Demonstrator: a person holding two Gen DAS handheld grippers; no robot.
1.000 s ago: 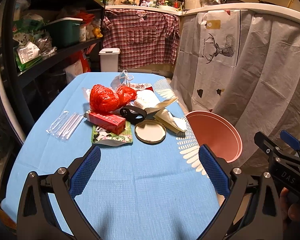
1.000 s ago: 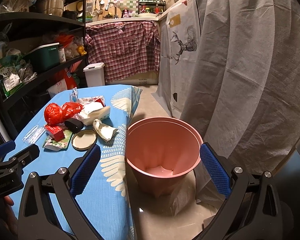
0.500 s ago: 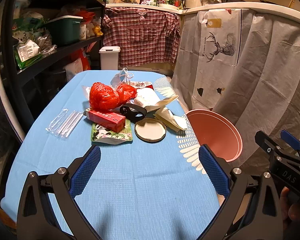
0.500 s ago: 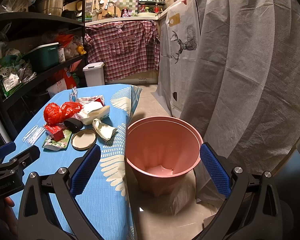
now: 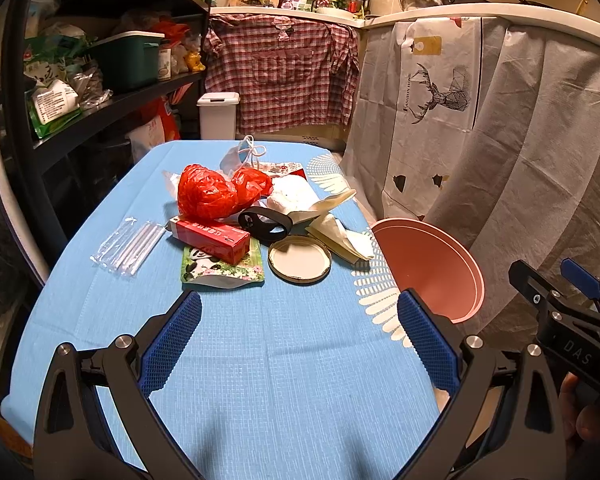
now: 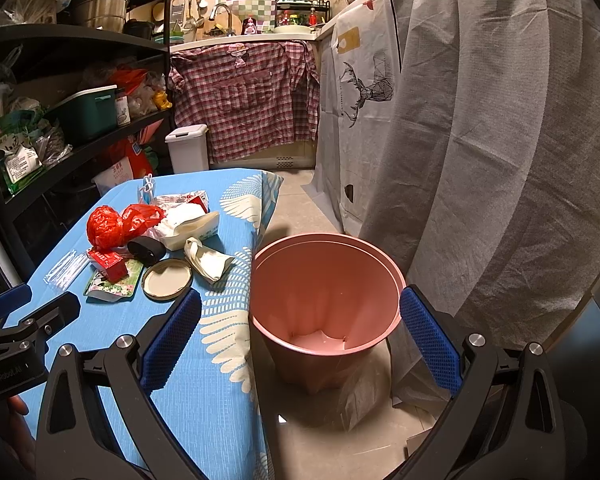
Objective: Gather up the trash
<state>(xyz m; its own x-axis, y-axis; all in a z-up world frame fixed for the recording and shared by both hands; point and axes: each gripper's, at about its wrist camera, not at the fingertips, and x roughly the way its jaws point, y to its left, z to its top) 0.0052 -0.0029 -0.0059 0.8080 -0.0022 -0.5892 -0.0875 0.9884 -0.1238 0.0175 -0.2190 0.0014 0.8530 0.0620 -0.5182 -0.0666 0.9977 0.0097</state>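
A: Tongs first. Left gripper (image 5: 298, 334) jaws spread wide, nothing between the pads, hovering over bare blue tablecloth (image 5: 260, 380) short of the litter. Right gripper (image 6: 300, 336) likewise spread and empty, looking down at the pink bin (image 6: 328, 288).

B: Trash location?

A: All on the table, in one cluster: red plastic bag (image 5: 216, 192), red carton (image 5: 210, 236), panda pouch (image 5: 220, 270), round lid (image 5: 299, 259), black band (image 5: 265, 225), crumpled paper (image 5: 336, 232), sleeve of straws (image 5: 128, 246) just left of it. Bin stands on the floor beside the table's right edge, empty as far as visible.

B: Change against a second ago?

A: Barely any. The left view has crept slightly toward the pile; the right view is unchanged. No item has moved.

B: Meaning?

A: Judged: collection not started; approach phase only.
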